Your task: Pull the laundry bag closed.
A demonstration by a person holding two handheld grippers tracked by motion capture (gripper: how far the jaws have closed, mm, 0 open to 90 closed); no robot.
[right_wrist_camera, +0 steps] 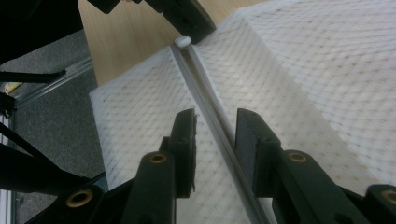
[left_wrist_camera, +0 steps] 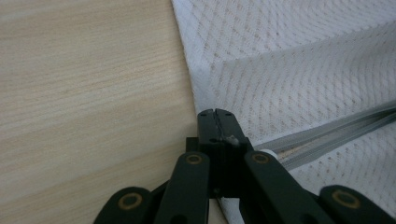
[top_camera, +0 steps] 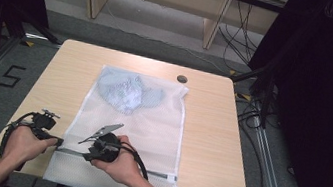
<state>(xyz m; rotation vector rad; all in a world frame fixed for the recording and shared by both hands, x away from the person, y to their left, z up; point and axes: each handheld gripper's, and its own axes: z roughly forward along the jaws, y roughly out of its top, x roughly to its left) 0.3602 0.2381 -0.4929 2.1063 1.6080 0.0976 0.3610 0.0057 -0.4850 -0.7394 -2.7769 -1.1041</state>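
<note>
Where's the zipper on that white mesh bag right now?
The grey zipper runs across the near end of the white mesh laundry bag in the high view; the left gripper pinches its left end, and the open right gripper straddles it.

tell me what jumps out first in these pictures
A white mesh bag lies flat across the wooden table, with a bluish garment bunched inside its far end. At the near edge, the left gripper is clamped at the end of the bag's grey zipper, while the right gripper straddles it, open.
</note>
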